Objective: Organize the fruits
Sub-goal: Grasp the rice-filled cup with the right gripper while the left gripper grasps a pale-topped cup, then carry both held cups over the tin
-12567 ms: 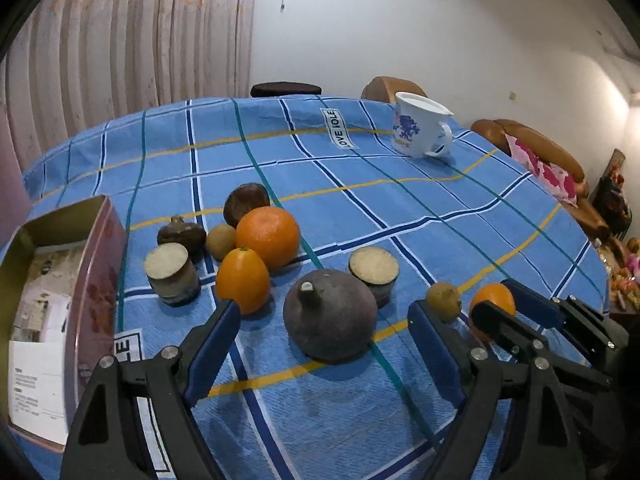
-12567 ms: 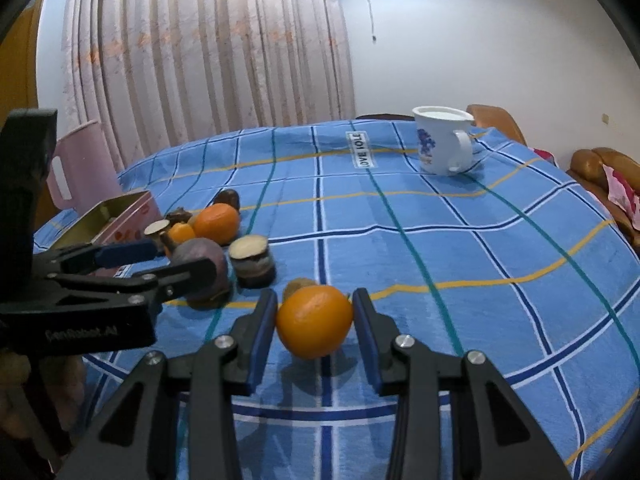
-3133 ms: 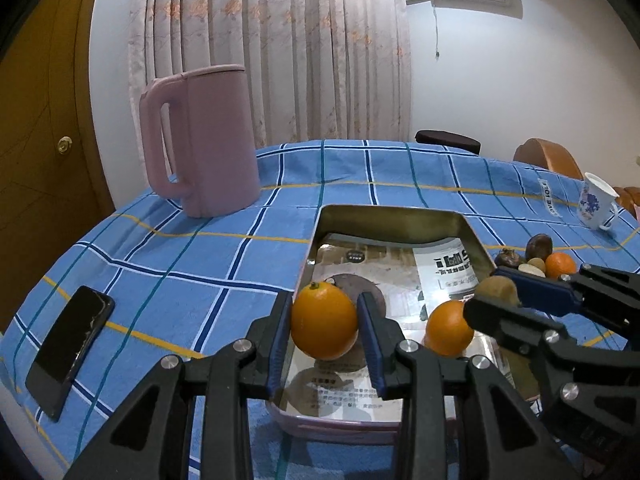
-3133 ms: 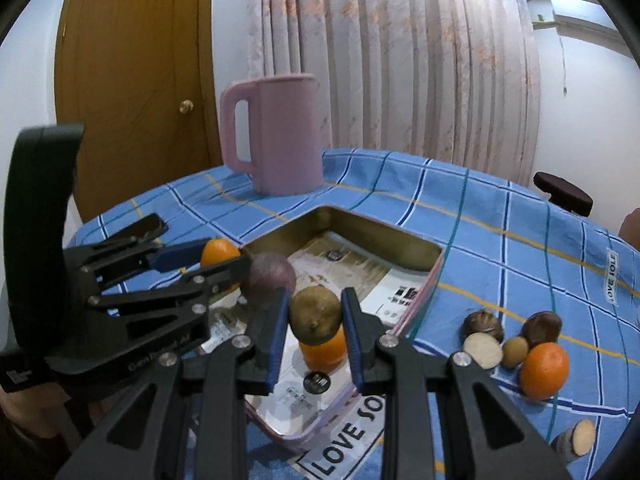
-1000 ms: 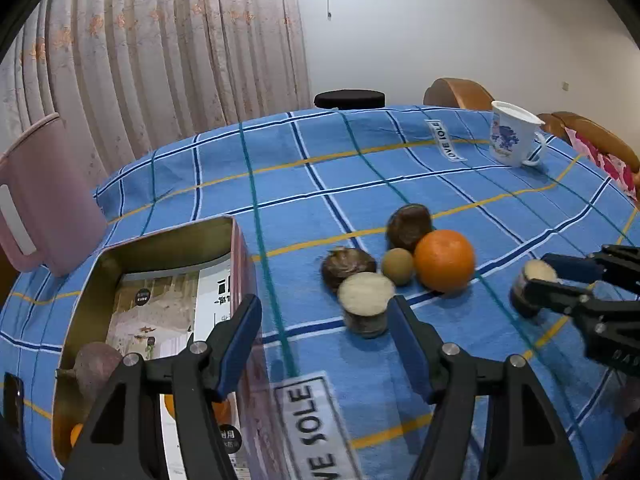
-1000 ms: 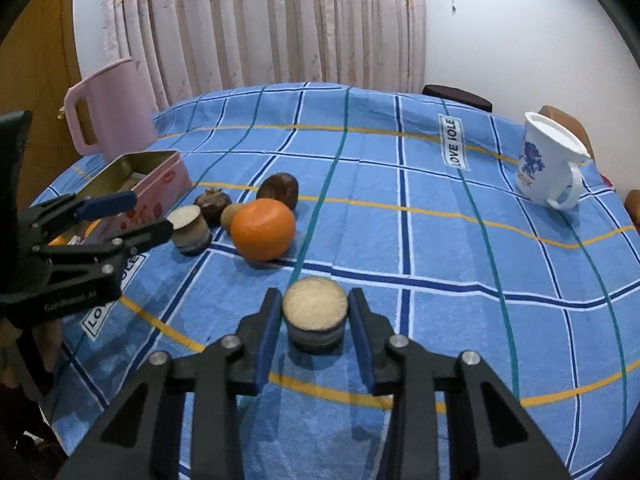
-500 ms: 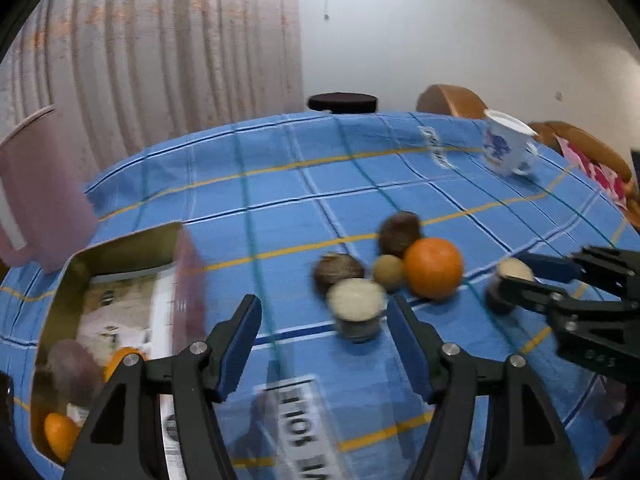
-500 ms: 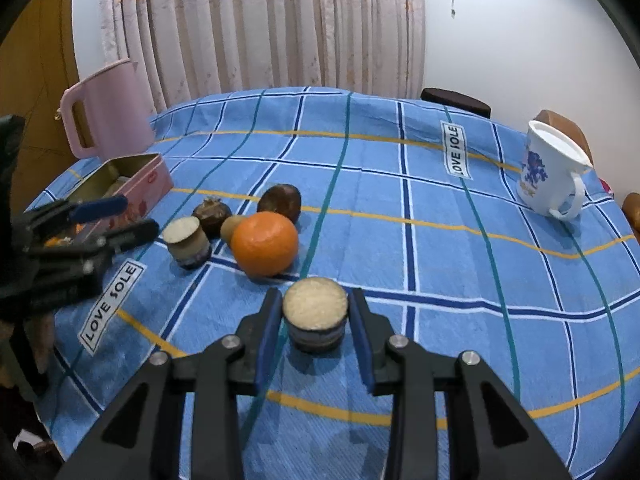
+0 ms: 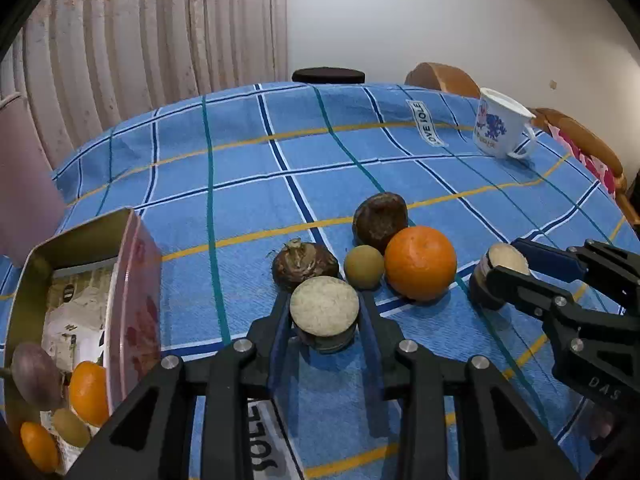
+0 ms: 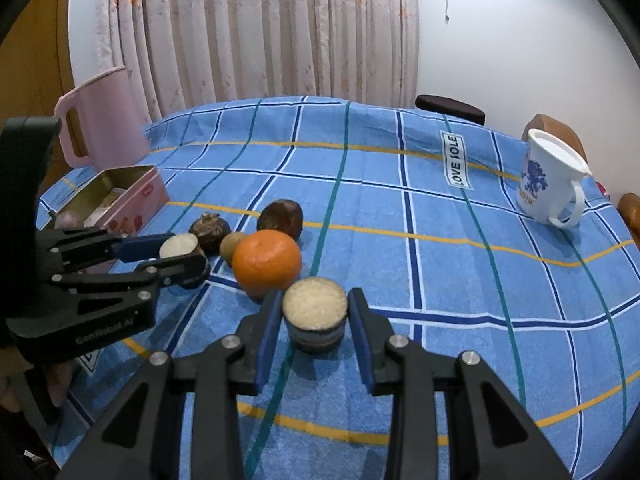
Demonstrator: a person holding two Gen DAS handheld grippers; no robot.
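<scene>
Left to right. Pink-walled metal tin (image 9: 132,288), at the table's left edge, holds a purple round fruit (image 9: 34,376), two small oranges (image 9: 89,392) and a brownish-green fruit (image 9: 71,426); the frame edge cuts off its near end. In the right wrist view the tin (image 10: 136,196) lies behind the left gripper, its contents mostly hidden.

Left gripper (image 9: 325,320): blue-padded fingers closed against the sides of a dark cut root piece with a pale flat top (image 9: 324,312), which sits on the blue checked tablecloth (image 9: 248,184). Seen from the right wrist, this gripper (image 10: 176,254) hides the lower half of that piece (image 10: 179,246).

Behind it: a brown knobbly root with a stem (image 9: 305,265), a small tan round fruit (image 9: 363,266), a dark brown oval fruit (image 9: 380,220) and a large orange (image 9: 420,262), clustered and touching or nearly so.

Right gripper (image 10: 314,320): fingers narrowly apart around a second pale-topped cut piece (image 10: 314,312); the left pad appears to touch it, while contact on the right cannot be told. From the left wrist, this gripper (image 9: 508,266) covers much of that piece (image 9: 505,260).

Far right: a white mug with blue print (image 10: 550,180).
</scene>
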